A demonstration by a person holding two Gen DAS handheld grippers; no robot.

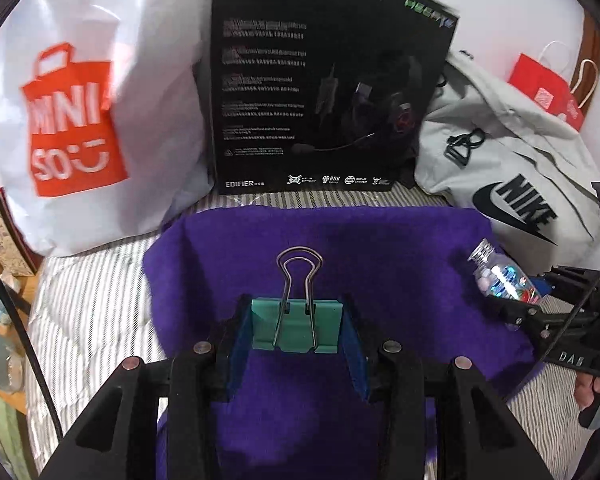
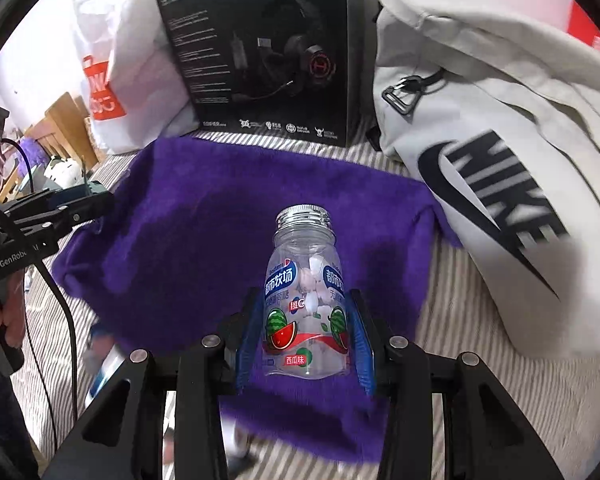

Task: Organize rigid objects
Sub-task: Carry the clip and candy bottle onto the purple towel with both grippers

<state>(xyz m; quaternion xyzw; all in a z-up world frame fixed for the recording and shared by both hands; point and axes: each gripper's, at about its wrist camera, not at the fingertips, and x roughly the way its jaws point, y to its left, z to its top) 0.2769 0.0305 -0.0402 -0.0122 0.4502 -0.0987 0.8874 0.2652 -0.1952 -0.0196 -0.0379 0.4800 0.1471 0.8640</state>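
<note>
Clearly, a teal binder clip point(image 1: 297, 326) is clamped in the left gripper point(image 1: 296, 330) above the purple cloth point(image 1: 380, 248), its base hidden between blue pads. A clear candy bottle point(image 2: 305, 296) is clasped by the right gripper point(image 2: 305, 340); its label is partly covered, and the striped bed point(image 2: 460, 340) is largely concealed

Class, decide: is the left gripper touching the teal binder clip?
Touching. The left wrist view shows the left gripper with both blue pads pressed against the sides of the teal binder clip, no gap.
</note>
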